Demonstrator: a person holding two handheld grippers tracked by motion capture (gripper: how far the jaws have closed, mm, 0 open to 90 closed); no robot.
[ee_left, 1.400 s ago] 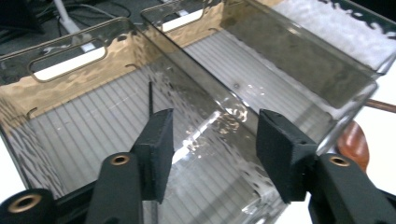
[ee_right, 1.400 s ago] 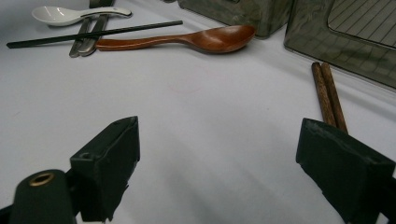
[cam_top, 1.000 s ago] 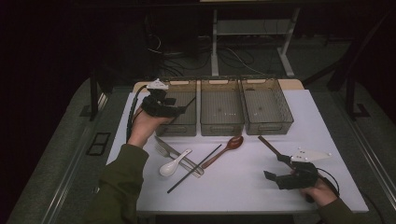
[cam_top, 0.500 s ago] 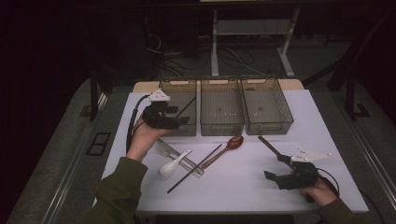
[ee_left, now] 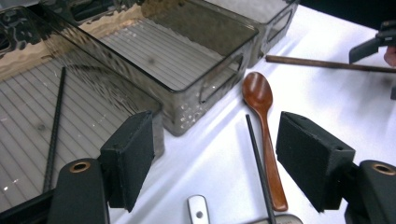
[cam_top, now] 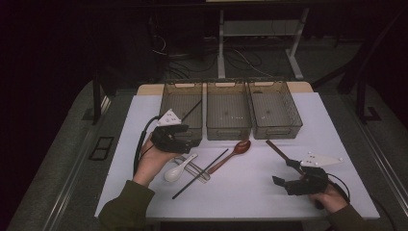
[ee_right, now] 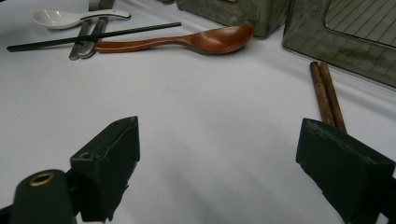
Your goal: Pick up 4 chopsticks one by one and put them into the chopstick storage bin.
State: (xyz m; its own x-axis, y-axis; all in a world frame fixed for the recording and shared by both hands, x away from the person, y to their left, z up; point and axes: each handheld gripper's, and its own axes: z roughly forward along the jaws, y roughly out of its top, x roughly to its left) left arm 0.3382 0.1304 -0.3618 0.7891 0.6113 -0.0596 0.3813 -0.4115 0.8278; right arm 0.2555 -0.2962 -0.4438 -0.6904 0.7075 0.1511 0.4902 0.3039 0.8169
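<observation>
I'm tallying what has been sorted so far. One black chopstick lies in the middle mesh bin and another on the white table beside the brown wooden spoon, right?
Not quite. The binned black chopstick lies in the leftmost mesh bin, not the middle one; the high view shows it. The other black chopstick does lie on the white table beside the brown wooden spoon.
</observation>
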